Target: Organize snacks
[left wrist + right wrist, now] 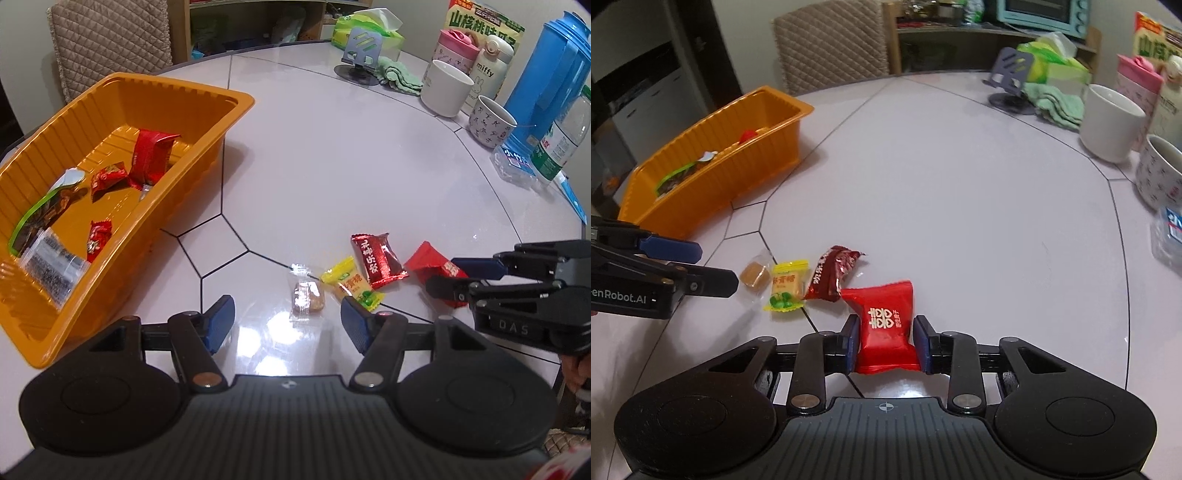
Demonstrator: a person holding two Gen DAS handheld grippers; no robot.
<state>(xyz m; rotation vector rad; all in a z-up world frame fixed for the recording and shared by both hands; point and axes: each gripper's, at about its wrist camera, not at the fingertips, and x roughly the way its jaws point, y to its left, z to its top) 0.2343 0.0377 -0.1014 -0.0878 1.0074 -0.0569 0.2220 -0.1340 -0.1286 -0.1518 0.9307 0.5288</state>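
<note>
An orange tray [207, 155] [713, 173] at the table's left holds several wrapped snacks. On the table lie a clear-wrapped brown candy [307, 297] [755, 274], a yellow candy [351, 282] [785, 286], a dark red packet [377, 260] [833, 271] and a bright red packet [430, 266] [886, 325]. My right gripper [887, 341] [448, 275] is shut on the bright red packet, which rests on the table. My left gripper [287, 323] [716, 267] is open and empty, just before the brown candy.
At the far right stand a white mug [445, 88], a patterned cup [489, 125], a blue jug [546, 77], a water bottle [563, 140], a pink cup [458, 46], a phone stand [360, 55] and a green cloth [400, 74]. A quilted chair [831, 44] stands behind the table.
</note>
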